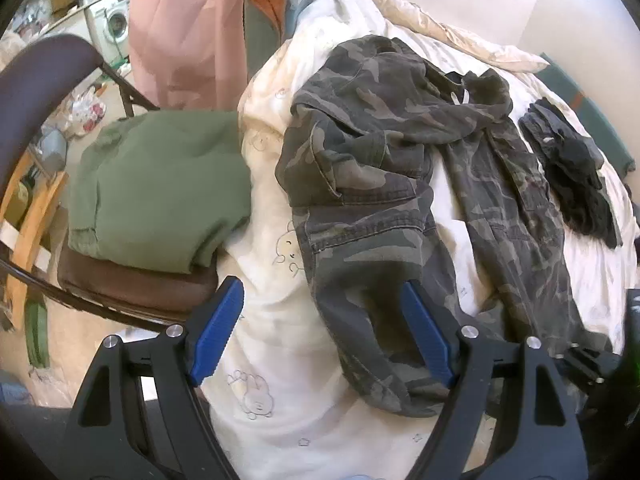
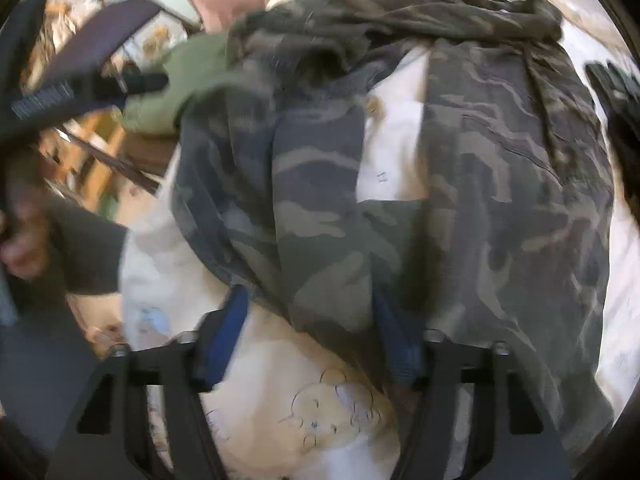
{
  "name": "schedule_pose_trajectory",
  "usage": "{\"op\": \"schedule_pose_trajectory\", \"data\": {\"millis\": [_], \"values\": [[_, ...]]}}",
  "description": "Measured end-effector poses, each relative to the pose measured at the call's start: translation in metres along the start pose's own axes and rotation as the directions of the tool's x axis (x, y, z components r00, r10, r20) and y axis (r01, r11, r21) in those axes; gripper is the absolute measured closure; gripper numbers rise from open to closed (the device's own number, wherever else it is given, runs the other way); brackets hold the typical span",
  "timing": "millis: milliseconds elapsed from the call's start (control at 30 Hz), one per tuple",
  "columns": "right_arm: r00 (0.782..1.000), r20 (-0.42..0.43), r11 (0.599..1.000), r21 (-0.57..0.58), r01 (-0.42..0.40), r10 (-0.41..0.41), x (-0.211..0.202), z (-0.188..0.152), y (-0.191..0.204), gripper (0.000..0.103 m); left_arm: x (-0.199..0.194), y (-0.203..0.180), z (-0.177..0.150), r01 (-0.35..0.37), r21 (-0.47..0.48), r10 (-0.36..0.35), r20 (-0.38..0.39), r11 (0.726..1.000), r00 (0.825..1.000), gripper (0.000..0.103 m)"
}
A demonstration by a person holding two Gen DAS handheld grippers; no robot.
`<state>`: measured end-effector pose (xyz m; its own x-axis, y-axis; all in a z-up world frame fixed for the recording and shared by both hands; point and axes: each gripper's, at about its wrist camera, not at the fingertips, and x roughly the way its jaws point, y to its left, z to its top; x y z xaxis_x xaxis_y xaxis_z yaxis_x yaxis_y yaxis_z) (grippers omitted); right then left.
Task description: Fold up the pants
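A: Our camouflage pants (image 1: 384, 184) lie crumpled on the bed (image 1: 272, 344), legs apart with sheet showing between them. Our left gripper (image 1: 320, 328) hovers with jaws wide, holding nothing.

B: Our right gripper (image 2: 308, 332) is blurred; its jaws stand partly open around a leg hem, and we can't tell whether they pinch it.

A: If we snatch one layer, the leg may twist.

B: The soft quilt could bunch up too. The chair (image 1: 132, 284) with the green garment (image 1: 160, 184) crowds our left.
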<state>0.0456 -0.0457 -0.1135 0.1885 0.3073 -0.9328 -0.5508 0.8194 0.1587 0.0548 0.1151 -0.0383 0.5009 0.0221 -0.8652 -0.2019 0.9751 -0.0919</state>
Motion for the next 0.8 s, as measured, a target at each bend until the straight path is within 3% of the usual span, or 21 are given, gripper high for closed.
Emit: {"op": "schedule_pose_trajectory", "data": {"millis": [67,100,133,233,267,367,467,533,600,633,700,800], "values": [[0.999,-0.037,1.0,0.0,0.001,-0.001,0.013,0.001,0.002,0.059,-0.001,0.003,-0.001,-0.002,0.0,0.002,-0.007,1.0,1.0,0.025],[0.997,-0.069,0.999,0.002,0.044,-0.044,0.019,0.001,0.002,0.065,0.0,0.007,-0.001,0.007,-0.012,-0.008,-0.015,1.0,1.0,0.025],[0.993,-0.089,0.997,-0.002,0.077,-0.077,0.022,0.0,0.002,0.085,0.0,0.009,-0.002,0.014,-0.025,-0.014,-0.021,1.0,1.0,0.025],[0.992,-0.092,0.991,0.108,-0.081,0.092,0.009,0.0,-0.001,0.095,0.0,0.019,-0.002,0.016,-0.075,-0.018,-0.037,0.997,0.999,0.025],[0.984,-0.054,0.979,0.122,-0.161,0.169,-0.006,0.001,0.005,0.096,-0.003,0.022,-0.002,0.018,-0.097,-0.02,-0.026,0.995,0.999,0.025],[0.956,0.038,0.947,0.132,-0.293,0.29,-0.047,0.007,0.021,0.097,-0.012,0.035,0.005,0.038,-0.174,-0.035,0.022,0.984,0.999,0.025],[0.893,0.159,0.884,0.144,-0.444,0.422,-0.093,0.013,0.026,0.097,-0.022,0.045,0.014,0.036,-0.227,-0.018,0.079,0.973,0.997,0.025],[0.817,0.247,0.811,0.155,-0.564,0.521,-0.12,0.014,0.018,0.097,-0.023,0.051,0.018,0.047,-0.262,-0.023,0.092,0.964,0.995,0.025],[0.76,0.353,0.761,0.169,-0.626,0.546,-0.14,0.015,-0.001,0.098,-0.02,0.054,0.021,0.064,-0.291,-0.04,0.087,0.955,0.995,0.025],[0.758,0.4,0.763,0.188,-0.618,0.515,-0.146,0.015,-0.015,0.098,-0.018,0.053,0.022,0.065,-0.294,-0.044,0.079,0.954,0.996,0.025],[0.82,0.404,0.8,0.277,-0.532,0.405,-0.142,0.02,-0.049,0.098,-0.013,0.049,0.023,0.067,-0.284,-0.053,0.056,0.957,0.997,0.025],[0.906,0.304,0.799,0.443,-0.408,0.295,-0.098,0.011,-0.095,0.098,-0.005,0.035,0.021,0.067,-0.236,-0.066,0.011,0.969,0.998,0.025]]}}
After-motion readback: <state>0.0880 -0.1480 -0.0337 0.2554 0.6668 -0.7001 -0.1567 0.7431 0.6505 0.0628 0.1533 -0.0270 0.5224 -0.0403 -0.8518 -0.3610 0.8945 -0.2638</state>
